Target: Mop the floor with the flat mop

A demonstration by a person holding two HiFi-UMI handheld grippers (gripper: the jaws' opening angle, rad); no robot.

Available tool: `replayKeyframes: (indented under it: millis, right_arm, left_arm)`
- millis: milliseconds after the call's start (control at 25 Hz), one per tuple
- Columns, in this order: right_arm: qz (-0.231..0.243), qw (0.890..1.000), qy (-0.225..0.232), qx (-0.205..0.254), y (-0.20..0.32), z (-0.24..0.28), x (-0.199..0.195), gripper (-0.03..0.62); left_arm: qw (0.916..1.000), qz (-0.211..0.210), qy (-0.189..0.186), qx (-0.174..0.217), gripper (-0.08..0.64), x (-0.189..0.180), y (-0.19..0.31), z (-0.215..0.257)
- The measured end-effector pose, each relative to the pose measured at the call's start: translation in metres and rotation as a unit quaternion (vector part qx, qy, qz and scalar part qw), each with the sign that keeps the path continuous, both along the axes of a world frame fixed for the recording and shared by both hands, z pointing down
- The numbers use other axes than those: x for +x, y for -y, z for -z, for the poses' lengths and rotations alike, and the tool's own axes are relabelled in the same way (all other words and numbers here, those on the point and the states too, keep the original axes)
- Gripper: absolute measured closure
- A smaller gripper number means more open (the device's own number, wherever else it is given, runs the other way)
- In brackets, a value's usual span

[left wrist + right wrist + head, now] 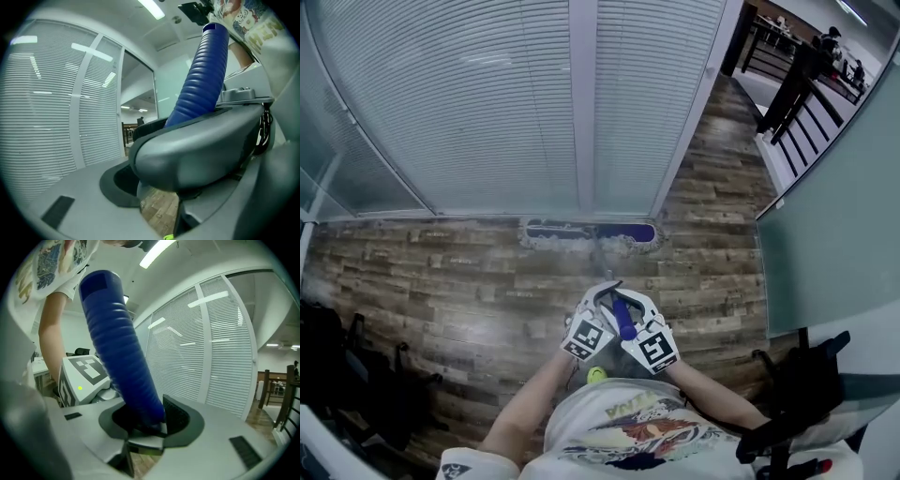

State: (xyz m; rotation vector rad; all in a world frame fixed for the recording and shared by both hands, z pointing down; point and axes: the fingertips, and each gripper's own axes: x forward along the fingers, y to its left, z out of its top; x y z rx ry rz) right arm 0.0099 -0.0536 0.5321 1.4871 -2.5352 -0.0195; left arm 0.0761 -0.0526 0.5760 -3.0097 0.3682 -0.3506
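A deep blue, ridged in fine rings, is shown on the blue ribbed mop handle. The flat mop head is coloured dark blue and edged with a pale grey fringe. The wooden plank floor is patterned in mixed browns, in short staggered boards. The left gripper and right gripper are cased in light grey, each marked with black squares on white. The slatted window blinds are striped white.

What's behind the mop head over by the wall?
Closed white blinds stand directly behind the mop head. The strip of wooden floor beneath the pad is covered and cannot be seen.
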Motion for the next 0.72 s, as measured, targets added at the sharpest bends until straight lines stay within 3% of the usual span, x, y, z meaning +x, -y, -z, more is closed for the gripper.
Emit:
replayKeyframes:
  millis: [240, 400, 520, 720]
  right_arm:
    - [0.031, 0.999, 0.003, 0.04, 0.062, 0.032, 0.032, 0.445]
    - [0.046, 0.998, 0.03, 0.045, 0.087, 0.05, 0.054, 0.445]
    - [0.093, 0.995, 0.015, 0.044, 0.083, 0.052, 0.065, 0.445]
    - [0.177, 0.984, 0.036, 0.009, 0.053, 0.04, 0.078, 0.442]
  left_arm:
    - [0.9983, 0.042, -0.005, 0.041, 0.433, 0.029, 0.064, 0.028]
    - [0.9961, 0.055, -0.003, 0.069, 0.44, 0.052, 0.093, 0.046]
    - [0.9945, 0.074, 0.003, 0.075, 0.443, 0.064, 0.091, 0.05]
    - [0.9883, 0.138, 0.038, 0.052, 0.449, 0.078, 0.07, 0.036]
